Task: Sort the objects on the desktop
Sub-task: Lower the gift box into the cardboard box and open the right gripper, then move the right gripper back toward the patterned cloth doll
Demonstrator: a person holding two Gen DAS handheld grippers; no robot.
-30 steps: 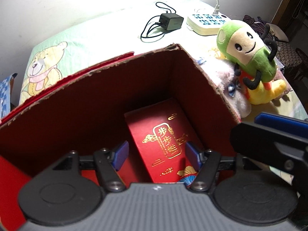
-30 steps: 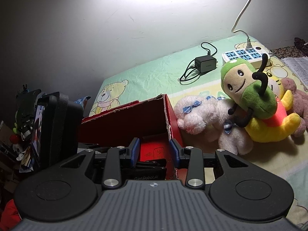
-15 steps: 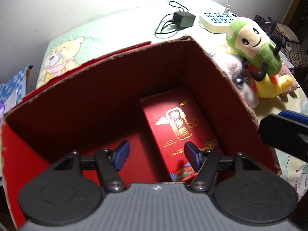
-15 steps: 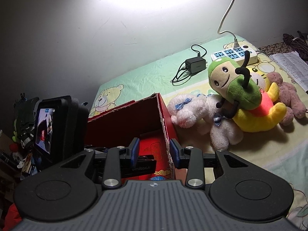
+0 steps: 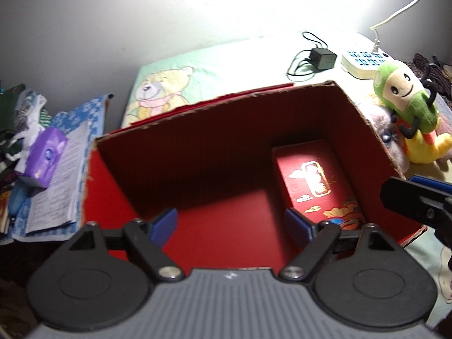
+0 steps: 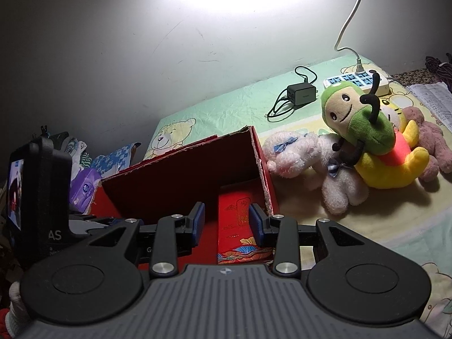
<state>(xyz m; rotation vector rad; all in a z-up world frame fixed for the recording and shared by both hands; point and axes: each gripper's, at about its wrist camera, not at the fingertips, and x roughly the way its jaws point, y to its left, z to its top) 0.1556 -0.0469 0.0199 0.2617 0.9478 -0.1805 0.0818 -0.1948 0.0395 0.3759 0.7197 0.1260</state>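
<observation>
The left claw [image 5: 230, 226] hangs over the open red cardboard box [image 5: 180, 152], its jaws spread wide with nothing between them; they have just been opening. Below and to its right, a red gift box with gold lettering [image 5: 313, 186] lies flat on the box floor against the right-hand wall. The right claw [image 6: 226, 223] hovers near the box's front right corner, its jaws parted about halfway and empty, with the gift box showing beyond the gap. The cardboard box sits on a worktop covered by a pale green cloth printed with a teddy bear [image 5: 161, 90]. Just beside the box's right wall lies a heap of soft toys: a white plush [image 6: 296, 155], a green-and-cream plush with black arms [image 6: 358, 118] on top of a yellow one [image 6: 395, 166], and a pinkish-brown one [image 6: 432, 141] behind. Farther back, a black charger with a looped cable [image 6: 301, 93] rests near a white power strip [image 6: 356, 80], whose white cord climbs the plain, brightly lit wall [image 6: 141, 42]. To the box's left, off the cloth, sit a purple tissue pack [image 5: 45, 155], a printed sheet [image 5: 59, 186] and cluttered fabric.
</observation>
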